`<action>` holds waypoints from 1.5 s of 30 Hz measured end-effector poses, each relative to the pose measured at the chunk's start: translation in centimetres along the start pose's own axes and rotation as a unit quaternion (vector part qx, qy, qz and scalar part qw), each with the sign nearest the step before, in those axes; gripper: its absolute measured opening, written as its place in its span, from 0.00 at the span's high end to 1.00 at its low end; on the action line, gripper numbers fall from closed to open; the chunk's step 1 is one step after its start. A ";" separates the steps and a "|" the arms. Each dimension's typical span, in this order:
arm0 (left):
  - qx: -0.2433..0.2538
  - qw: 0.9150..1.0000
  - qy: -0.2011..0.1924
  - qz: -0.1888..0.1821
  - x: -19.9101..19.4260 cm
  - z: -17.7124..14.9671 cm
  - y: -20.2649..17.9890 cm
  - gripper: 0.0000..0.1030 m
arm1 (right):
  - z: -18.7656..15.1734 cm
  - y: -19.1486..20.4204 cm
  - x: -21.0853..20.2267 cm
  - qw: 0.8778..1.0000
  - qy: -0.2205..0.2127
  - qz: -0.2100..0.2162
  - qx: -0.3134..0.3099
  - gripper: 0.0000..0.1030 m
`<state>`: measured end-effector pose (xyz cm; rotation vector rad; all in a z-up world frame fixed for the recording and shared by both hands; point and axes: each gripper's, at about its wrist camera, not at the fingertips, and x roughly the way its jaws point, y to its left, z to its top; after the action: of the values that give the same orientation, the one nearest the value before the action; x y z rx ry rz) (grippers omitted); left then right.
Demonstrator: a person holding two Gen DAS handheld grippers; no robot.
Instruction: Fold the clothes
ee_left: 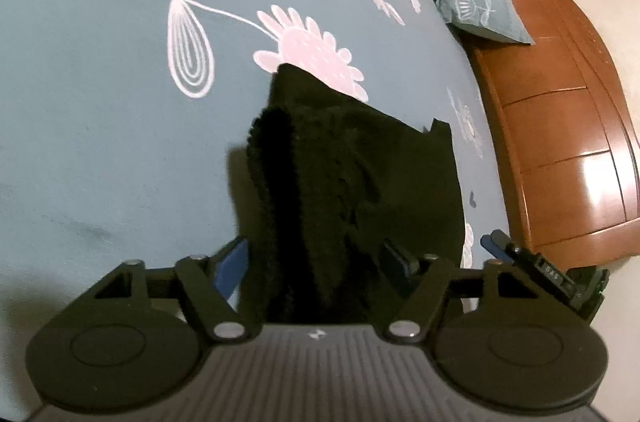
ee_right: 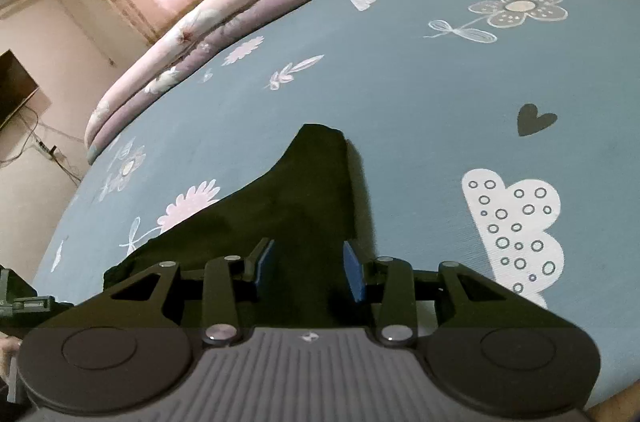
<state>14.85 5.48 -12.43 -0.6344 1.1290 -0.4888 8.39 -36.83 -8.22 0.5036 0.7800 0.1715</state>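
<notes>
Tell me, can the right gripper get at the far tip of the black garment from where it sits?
Probably yes. The right gripper sits open over the near part of the black garment, and the tip lies flat on the blue bedsheet straight ahead. Nothing stands between them; the left gripper is off to the side.

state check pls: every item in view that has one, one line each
garment: black, bunched into thick folds, lying on the bed between both sets of fingers
left gripper: fingers on either side of the fabric; grip unclear
right gripper: open, pads clear of the fabric
quilt: folded, stacked along the far edge of the bed
pillow: propped against the headboard
sheet: smooth
</notes>
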 end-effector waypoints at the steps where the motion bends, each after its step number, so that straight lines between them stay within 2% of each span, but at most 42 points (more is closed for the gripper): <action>1: 0.013 1.000 -0.010 0.007 -0.3 -0.1 -0.4 0.67 | 0.0 0.2 -0.1 1.000 0.001 -0.002 -0.006 0.54; 2: 0.022 1.000 -0.015 0.008 -0.7 -0.3 -0.8 0.71 | -0.1 0.3 -0.1 1.000 0.001 -0.005 -0.008 0.49; 4: 0.043 0.999 -0.013 0.003 -1.0 -0.2 -1.7 0.72 | -0.2 0.3 -0.2 1.000 0.001 -0.012 -0.010 0.49; 8: 0.031 0.999 -0.007 -0.006 -0.5 0.4 -1.9 0.72 | -0.5 0.5 -0.2 1.000 0.003 -0.012 -0.009 0.49; 11: 0.009 0.999 -0.008 -0.039 0.3 0.8 -2.1 0.72 | -0.8 1.0 -0.3 1.000 0.006 -0.007 -0.013 0.49; 14: 0.010 0.998 -0.009 -0.069 1.2 1.0 -3.3 0.72 | -0.7 1.8 -0.3 1.000 0.009 -0.005 -0.028 0.49; 18: 0.014 0.999 -0.002 -0.038 1.2 1.3 -3.0 0.70 | -0.6 2.2 -0.4 0.999 0.008 -0.013 -0.043 0.48; 21: -0.016 1.000 -0.001 -0.019 0.5 1.3 -0.7 0.70 | -0.8 2.2 -0.1 0.998 0.010 -0.019 -0.051 0.39; 24: -0.040 0.999 -0.004 -0.034 0.3 0.9 0.7 0.65 | -0.7 2.3 0.9 0.998 0.015 -0.034 -0.060 0.38; 27: -0.049 0.997 -0.005 -0.057 0.5 0.8 1.1 0.50 | 0.1 2.7 1.9 0.996 0.001 -0.048 -0.073 0.38; 31: -0.042 0.997 0.001 -0.056 1.3 1.2 0.6 0.50 | 3.1 2.9 4.7 0.993 -0.015 -0.079 -0.092 0.35; 35: -0.031 0.998 0.006 -0.056 1.5 1.3 0.3 0.52 | 5.3 1.9 8.9 0.993 0.018 -0.085 -0.080 0.35; 36: -0.030 0.998 0.006 -0.053 1.5 1.3 0.3 0.52 | 5.5 1.7 9.9 0.994 0.034 -0.076 -0.077 0.41; 37: -0.028 0.999 0.004 -0.047 1.4 1.3 0.3 0.52 | 5.5 1.7 10.7 0.993 0.046 -0.075 -0.079 0.84; 38: -0.025 0.999 0.001 -0.039 1.3 1.3 0.3 0.57 | 5.4 1.8 11.3 0.992 0.056 -0.080 -0.085 0.93; 39: -0.022 0.999 0.000 -0.028 1.3 1.4 0.3 0.60 | 5.3 1.9 11.5 0.990 0.060 -0.086 -0.094 0.93; 42: -0.019 1.000 -0.001 0.002 1.3 1.7 0.5 0.59 | 5.5 1.4 11.5 0.989 0.054 -0.094 -0.099 0.92; 43: -0.023 1.000 0.002 0.000 1.3 1.8 0.7 0.59 | 5.7 0.9 11.4 0.990 0.052 -0.098 -0.082 0.84; 44: -0.026 1.000 0.006 -0.003 1.4 1.9 0.9 0.59 | 5.8 0.5 11.0 0.992 0.047 -0.100 -0.068 0.68; 45: -0.024 1.000 0.008 -0.002 1.2 2.0 0.9 0.59 | 5.7 0.2 10.3 0.993 0.042 -0.100 -0.057 0.65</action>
<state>17.13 5.77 -13.23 -0.6763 1.1568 -0.4724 19.74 -35.41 -11.18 0.3094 0.8915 0.0513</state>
